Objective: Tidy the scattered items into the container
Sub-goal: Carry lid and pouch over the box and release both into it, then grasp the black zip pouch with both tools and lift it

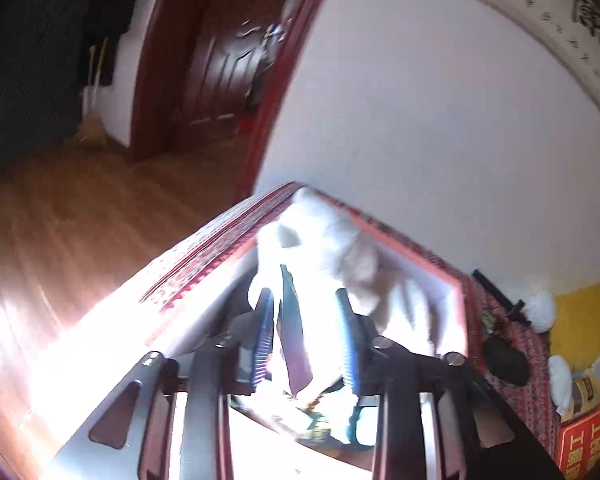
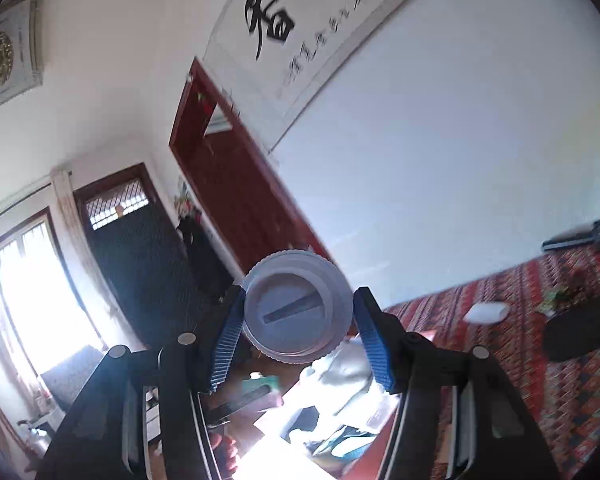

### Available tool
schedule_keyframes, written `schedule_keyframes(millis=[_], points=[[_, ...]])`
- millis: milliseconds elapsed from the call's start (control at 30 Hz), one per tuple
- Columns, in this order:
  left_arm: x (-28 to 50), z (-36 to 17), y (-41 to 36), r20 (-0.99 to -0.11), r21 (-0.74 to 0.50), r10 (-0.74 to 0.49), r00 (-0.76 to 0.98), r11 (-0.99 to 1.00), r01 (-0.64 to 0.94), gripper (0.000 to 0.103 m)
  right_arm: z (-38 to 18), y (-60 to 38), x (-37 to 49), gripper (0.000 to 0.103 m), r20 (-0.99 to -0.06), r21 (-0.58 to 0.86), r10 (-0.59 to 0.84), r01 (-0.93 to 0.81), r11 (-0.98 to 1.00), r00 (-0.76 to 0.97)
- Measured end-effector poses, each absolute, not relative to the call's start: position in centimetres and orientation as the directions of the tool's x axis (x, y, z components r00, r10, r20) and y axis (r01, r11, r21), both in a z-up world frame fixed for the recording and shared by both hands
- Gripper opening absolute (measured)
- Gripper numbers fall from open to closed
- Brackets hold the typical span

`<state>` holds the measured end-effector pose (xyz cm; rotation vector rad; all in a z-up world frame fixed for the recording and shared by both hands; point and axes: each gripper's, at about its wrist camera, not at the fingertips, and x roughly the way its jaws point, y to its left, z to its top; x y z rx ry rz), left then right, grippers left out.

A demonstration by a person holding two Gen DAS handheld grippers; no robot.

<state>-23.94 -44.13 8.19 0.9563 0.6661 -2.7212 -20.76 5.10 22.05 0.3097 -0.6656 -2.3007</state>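
A lived-in home: calligraphy scroll [image 2: 300, 28] on the white wall, red wooden door [image 2: 240, 184], wood floor [image 1: 92, 208], patterned bedspread [image 2: 540, 340].

The right gripper [image 2: 300, 312] clasps a round white ribbed cap [image 2: 297, 307] between its blue pads [image 2: 229, 340], end-on to the lens. Behind stand a red door [image 2: 236, 184], a calligraphy scroll [image 2: 300, 28] and a patterned cloth [image 2: 540, 360].

White walls [image 1: 400, 100], wood floor [image 1: 80, 220] — seemingly sunlit.
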Motion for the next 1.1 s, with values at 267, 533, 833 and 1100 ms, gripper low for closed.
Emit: schedule_keyframes(millis=[267,533,833,1100], points=[[-20.8,8.1,-48.1,-0.593,-0.374,-0.119,-0.796,-0.835,0.404,0.081,17.6,-6.4,-25.1,0.084,-0.281,0.424,-0.596,0.460,-0.780,-0.752],[-20.0,8.8,-49.1,-0.557,-0.458,-0.091,-0.826,-0.796,0.397,0.082,17.3,-4.1,-24.2,0.086,-0.285,0.448,-0.565,0.414,-0.793,-0.774],[-20.9,11.3,-41.6,-0.526,-0.414,-0.020,-0.850,-0.867,0.277,0.082,17.2,4.8,-21.9,0.094,-0.268,0.434,-0.446,0.306,-0.847,-0.854],[-23.7,12.0,-26.2,-0.534,-0.368,0.231,-0.813,-0.930,-0.023,0.087,15.3,18.9,-21.8,0.096,-0.253,0.601,-0.272,0.070,-0.797,-0.929]])
